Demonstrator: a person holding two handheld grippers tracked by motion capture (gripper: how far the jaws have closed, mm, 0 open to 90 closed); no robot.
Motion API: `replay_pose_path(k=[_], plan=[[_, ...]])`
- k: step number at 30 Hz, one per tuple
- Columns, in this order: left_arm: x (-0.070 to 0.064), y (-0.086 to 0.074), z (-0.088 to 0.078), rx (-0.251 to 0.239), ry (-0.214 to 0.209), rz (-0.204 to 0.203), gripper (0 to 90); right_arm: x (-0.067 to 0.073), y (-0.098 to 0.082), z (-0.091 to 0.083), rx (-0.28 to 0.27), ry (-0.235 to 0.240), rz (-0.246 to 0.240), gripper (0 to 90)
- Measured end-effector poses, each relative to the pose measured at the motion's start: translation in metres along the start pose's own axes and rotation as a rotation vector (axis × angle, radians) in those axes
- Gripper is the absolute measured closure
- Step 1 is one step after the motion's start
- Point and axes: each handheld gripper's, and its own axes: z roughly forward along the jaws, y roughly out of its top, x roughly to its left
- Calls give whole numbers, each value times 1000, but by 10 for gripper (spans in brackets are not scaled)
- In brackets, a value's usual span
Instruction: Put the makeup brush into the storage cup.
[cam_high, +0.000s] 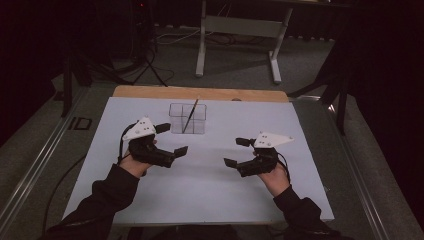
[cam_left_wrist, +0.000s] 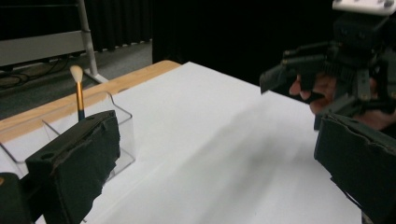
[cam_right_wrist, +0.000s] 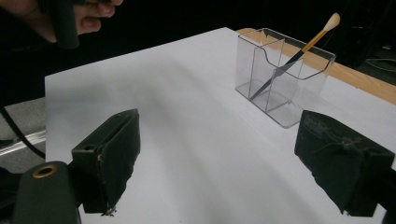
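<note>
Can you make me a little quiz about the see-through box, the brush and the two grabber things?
1. True or false: the brush stands in the clear box, leaning, with its fluffy tip up.
2. What are the left gripper and right gripper holding?
A) the brush
B) nothing
C) the box
3. Fill in: the box sits on the white sheet near the table's ____ edge, away from the person.

Key:
1. True. The handle rests in one compartment and the pale tip pokes out over the rim.
2. B. Both grippers have their fingers spread wide with only air between.
3. Far. It is beside the wooden strip.
</note>
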Motion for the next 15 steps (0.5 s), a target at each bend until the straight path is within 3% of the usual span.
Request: replay_pose_path(k=[8, 15], plan=[[-4, -19, 0, 7, -23, 0, 6, 1, 0, 2, 4, 8, 1, 140], [-5, -35, -2, 17, -13, -8, 6, 0, -1, 2, 6, 6, 0, 140]])
